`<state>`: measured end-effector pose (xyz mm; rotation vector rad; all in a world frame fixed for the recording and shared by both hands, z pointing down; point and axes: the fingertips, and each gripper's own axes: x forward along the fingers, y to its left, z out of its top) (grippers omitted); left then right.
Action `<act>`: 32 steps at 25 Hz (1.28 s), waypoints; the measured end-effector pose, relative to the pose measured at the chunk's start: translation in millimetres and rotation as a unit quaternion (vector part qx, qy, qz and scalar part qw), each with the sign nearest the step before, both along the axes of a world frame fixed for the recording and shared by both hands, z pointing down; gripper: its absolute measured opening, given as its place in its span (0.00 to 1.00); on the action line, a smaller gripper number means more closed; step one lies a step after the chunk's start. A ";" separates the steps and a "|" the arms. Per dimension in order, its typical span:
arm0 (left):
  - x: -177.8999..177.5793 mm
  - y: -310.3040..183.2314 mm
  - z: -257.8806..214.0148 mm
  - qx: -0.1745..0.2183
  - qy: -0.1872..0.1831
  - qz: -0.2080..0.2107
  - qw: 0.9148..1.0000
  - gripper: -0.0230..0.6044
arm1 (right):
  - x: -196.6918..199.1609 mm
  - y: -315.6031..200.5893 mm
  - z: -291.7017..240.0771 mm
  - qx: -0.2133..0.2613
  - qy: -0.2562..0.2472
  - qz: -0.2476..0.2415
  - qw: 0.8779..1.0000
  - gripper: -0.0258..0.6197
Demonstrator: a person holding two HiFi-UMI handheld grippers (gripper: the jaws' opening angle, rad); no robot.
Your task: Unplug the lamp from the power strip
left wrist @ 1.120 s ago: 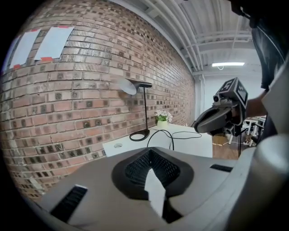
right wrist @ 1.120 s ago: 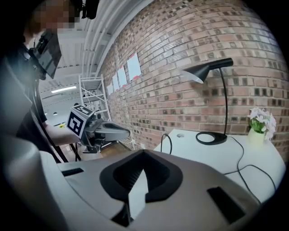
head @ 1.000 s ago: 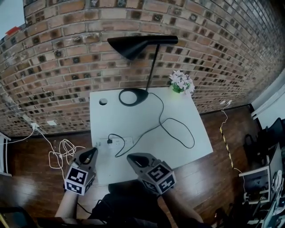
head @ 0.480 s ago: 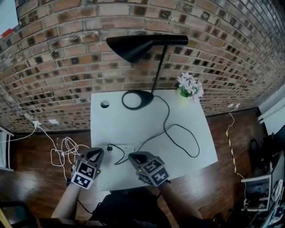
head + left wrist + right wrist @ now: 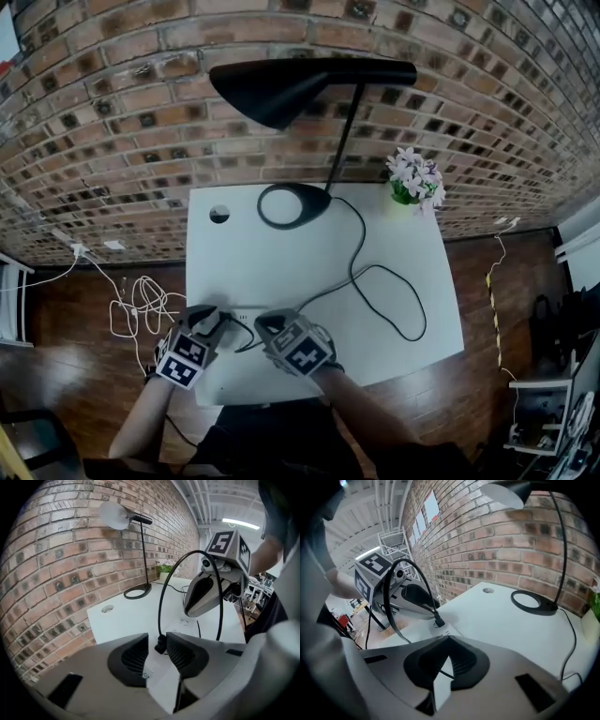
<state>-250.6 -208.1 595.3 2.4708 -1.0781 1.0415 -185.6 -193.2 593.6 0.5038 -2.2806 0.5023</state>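
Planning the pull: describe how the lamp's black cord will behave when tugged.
The thin black cord is probably flexible but springy: it stands in an arch above its small black plug. Loose loops on the white table suggest slack, so the black desk lamp likely stays put.

White table (image 5: 281,258) carries lamp (image 5: 292,204), cord (image 5: 360,234), flowers (image 5: 415,178), perhaps a power strip (image 5: 185,622).
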 end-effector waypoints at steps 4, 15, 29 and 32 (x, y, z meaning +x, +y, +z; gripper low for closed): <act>3.8 -4.0 4.7 0.008 0.004 0.008 1.000 0.25 | -10.5 2.7 11.5 -0.008 0.013 -0.026 1.000 0.03; 18.2 -6.1 12.6 -0.010 0.022 0.046 0.999 0.15 | -18.0 -6.8 31.4 -0.016 0.029 -0.034 0.999 0.03; 15.7 -7.1 10.6 -0.038 0.051 0.020 0.998 0.13 | -18.6 -10.0 29.5 0.007 0.025 -0.016 1.000 0.03; 14.7 -7.7 10.4 -0.046 0.065 0.006 0.997 0.13 | -18.6 -8.2 28.7 0.015 0.031 -0.024 0.999 0.03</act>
